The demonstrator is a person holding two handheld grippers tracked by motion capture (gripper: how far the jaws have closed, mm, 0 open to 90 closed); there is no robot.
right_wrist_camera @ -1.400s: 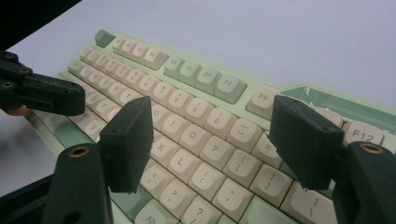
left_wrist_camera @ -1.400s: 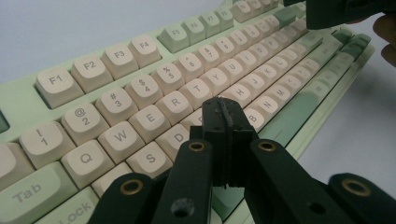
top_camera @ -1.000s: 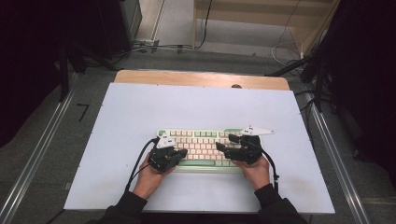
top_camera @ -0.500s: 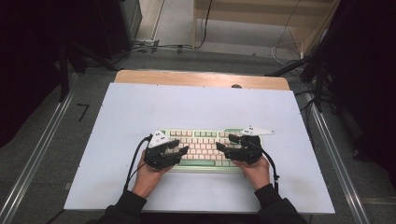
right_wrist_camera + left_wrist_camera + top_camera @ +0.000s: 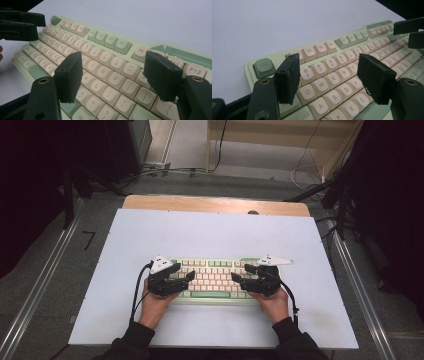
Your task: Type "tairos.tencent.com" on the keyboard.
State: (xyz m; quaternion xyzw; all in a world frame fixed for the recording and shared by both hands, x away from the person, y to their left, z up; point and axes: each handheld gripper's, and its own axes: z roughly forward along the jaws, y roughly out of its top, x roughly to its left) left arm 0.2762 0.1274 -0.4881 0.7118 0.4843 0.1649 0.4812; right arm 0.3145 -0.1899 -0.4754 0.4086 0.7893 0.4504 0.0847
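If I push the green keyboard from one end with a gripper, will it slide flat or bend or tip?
The keyboard looks like one rigid, low case lying flat on the white tabletop, so it would probably slide or pivot without bending or tipping. Its raised keycaps may wobble or press down under the jaws.
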